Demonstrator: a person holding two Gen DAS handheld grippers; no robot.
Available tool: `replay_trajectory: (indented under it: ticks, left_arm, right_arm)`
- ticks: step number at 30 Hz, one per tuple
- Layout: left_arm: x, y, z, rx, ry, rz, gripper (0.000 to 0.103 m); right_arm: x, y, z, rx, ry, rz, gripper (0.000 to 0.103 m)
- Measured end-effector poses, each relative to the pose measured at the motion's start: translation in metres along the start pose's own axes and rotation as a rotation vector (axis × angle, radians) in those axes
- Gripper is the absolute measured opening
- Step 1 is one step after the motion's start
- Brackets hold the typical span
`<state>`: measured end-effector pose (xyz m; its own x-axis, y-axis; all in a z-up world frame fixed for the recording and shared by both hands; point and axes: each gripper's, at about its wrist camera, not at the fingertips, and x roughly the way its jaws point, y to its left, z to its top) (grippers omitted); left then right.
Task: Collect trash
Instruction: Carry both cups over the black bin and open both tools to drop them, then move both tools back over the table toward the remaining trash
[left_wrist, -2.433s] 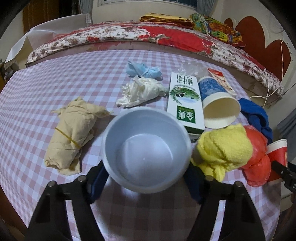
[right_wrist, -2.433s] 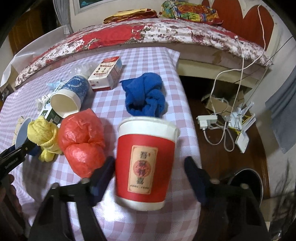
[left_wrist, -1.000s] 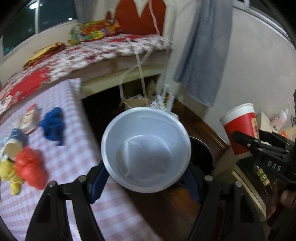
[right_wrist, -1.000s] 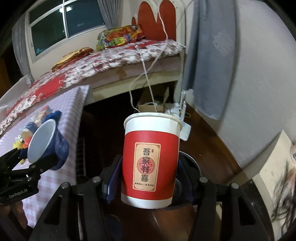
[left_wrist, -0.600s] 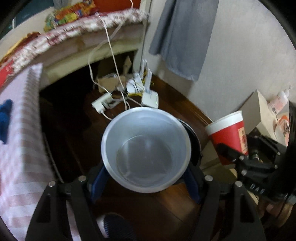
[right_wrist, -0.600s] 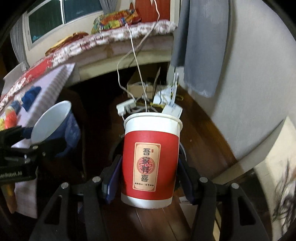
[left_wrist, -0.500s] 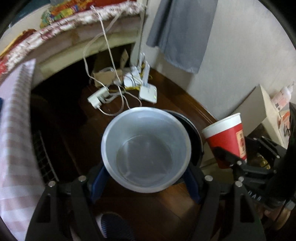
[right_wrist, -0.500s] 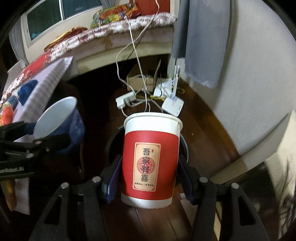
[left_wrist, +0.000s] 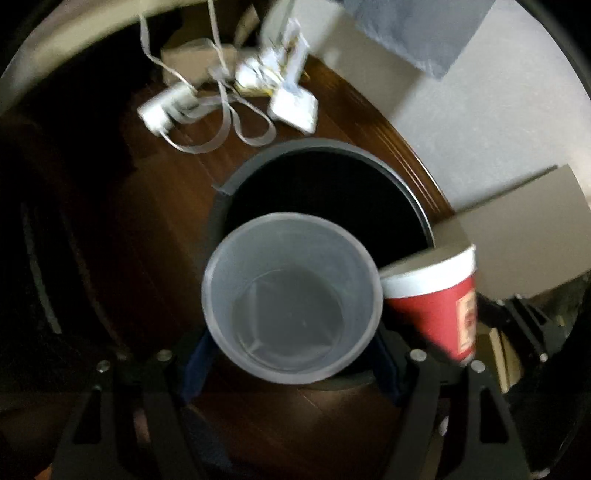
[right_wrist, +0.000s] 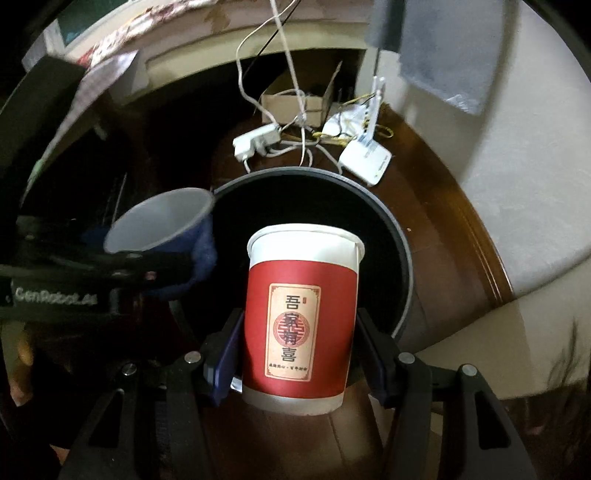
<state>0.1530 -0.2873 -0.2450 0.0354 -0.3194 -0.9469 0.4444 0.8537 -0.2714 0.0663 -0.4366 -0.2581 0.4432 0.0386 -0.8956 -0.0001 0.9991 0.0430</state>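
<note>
left gripper (left_wrist: 291, 360) clamping blue paper cup (left_wrist: 291, 299), right gripper (right_wrist: 299, 363) clamping red paper cup (right_wrist: 301, 321), both above black trash bin (right_wrist: 400, 243)

Both grippers have swung from the table to the black bin (left_wrist: 413, 199), blue cup (left_wrist: 291, 306) and red cup (right_wrist: 301, 314) now above its mouth.
</note>
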Motion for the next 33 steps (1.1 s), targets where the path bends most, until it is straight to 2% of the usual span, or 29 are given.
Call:
replay_trajectory:
  ticks: [1, 2, 3, 5, 9, 13, 19, 23, 33]
  left_arm:
    - [0.007, 0.003, 0.001, -0.023, 0.007, 0.019, 0.078]
    - [0.009, 0.007, 0.001, -0.051, 0.004, 0.02, 0.081]
    - [0.009, 0.013, 0.0, -0.087, 0.008, 0.013, 0.086]
    - [0.001, 0.017, -0.002, -0.108, -0.014, -0.019, 0.088]
    - [-0.017, 0.016, -0.007, -0.08, -0.068, 0.045, 0.094]
    - [-0.043, 0.003, -0.019, 0.018, -0.168, 0.194, 0.094]
    - [-0.08, 0.004, -0.031, 0.015, -0.263, 0.257, 0.094]
    - [-0.096, 0.002, -0.034, 0.011, -0.303, 0.265, 0.094]
    - [-0.156, -0.006, -0.058, 0.026, -0.407, 0.249, 0.094]
  right_arm:
    - [0.008, 0.002, -0.002, -0.029, 0.001, -0.028, 0.067]
    - [0.019, 0.003, -0.003, -0.052, 0.049, -0.08, 0.083]
    - [0.026, 0.003, -0.004, -0.074, 0.077, -0.105, 0.083]
    - [0.024, 0.001, -0.01, -0.075, 0.072, -0.087, 0.083]
    - [0.006, 0.0, -0.016, -0.037, 0.048, -0.092, 0.083]
    - [-0.01, -0.002, -0.017, 0.017, 0.04, -0.135, 0.083]
    - [-0.052, -0.006, -0.006, 0.135, -0.01, -0.153, 0.083]
    - [-0.081, 0.0, 0.003, 0.154, -0.044, -0.174, 0.083]
    - [-0.148, 0.028, 0.016, 0.181, -0.132, -0.159, 0.083]
